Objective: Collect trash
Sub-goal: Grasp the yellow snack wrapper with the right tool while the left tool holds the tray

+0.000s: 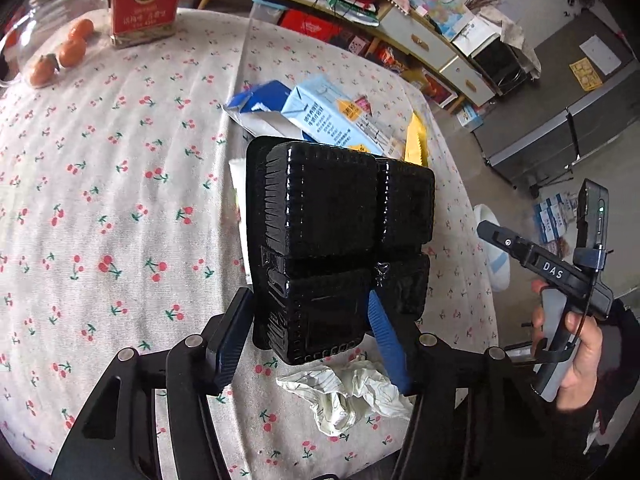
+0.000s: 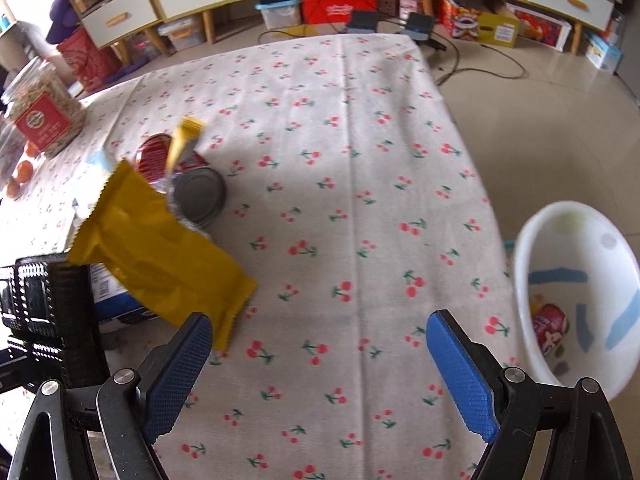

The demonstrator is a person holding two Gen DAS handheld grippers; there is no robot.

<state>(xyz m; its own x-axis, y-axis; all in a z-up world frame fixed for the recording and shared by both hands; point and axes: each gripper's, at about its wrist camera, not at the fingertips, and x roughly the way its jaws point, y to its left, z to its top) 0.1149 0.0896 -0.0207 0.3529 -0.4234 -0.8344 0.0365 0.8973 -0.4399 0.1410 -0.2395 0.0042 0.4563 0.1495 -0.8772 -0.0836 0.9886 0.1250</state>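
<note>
My left gripper [image 1: 308, 332] is shut on a black plastic food tray [image 1: 340, 236], held upright above the cherry-print tablecloth [image 1: 120, 200]; the tray also shows in the right wrist view [image 2: 44, 304]. A crumpled paper wrapper [image 1: 352, 392] lies under it. A light-blue milk carton [image 1: 336, 120], a blue-white packet [image 1: 260, 100] and a yellow wrapper [image 2: 160, 252] lie beyond. A flattened red can [image 2: 156, 156] and a metal can lid [image 2: 200, 196] lie behind the yellow wrapper. My right gripper [image 2: 320, 372] is open and empty over the cloth, right of the yellow wrapper.
A white bin [image 2: 576, 292] with a red can inside stands on the floor past the table's right edge. A jar with a red label [image 1: 144, 4] and small oranges [image 1: 72, 52] sit at the far left. Shelving and boxes [image 2: 340, 8] line the wall behind.
</note>
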